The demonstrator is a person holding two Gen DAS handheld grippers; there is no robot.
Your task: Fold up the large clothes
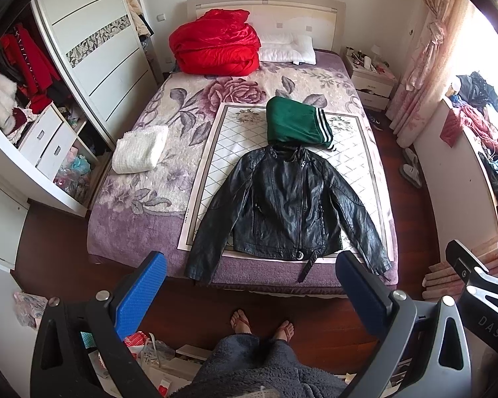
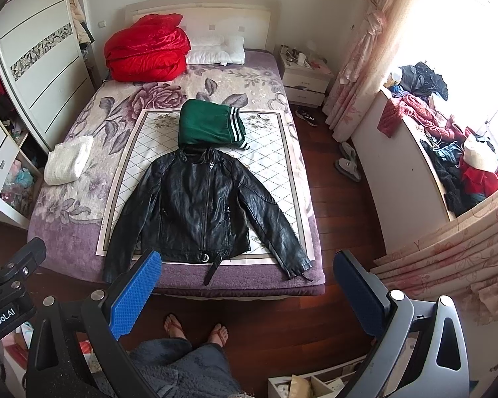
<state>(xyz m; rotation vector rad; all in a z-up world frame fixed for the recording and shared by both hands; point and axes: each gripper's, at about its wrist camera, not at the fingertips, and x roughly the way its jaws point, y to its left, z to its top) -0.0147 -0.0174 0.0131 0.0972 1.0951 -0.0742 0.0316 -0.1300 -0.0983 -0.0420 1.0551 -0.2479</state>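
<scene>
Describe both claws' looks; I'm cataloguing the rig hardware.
The left claw has one bright blue dimpled pad and one navy pad, on black and grey arms with silver bolts. The right claw looks the same. White lettering marks each claw's black body.

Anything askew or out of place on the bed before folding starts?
The black leather jacket lies flat, but both cuffs and its belt strap hang over the bed's foot edge, and its collar touches the folded green garment.
</scene>
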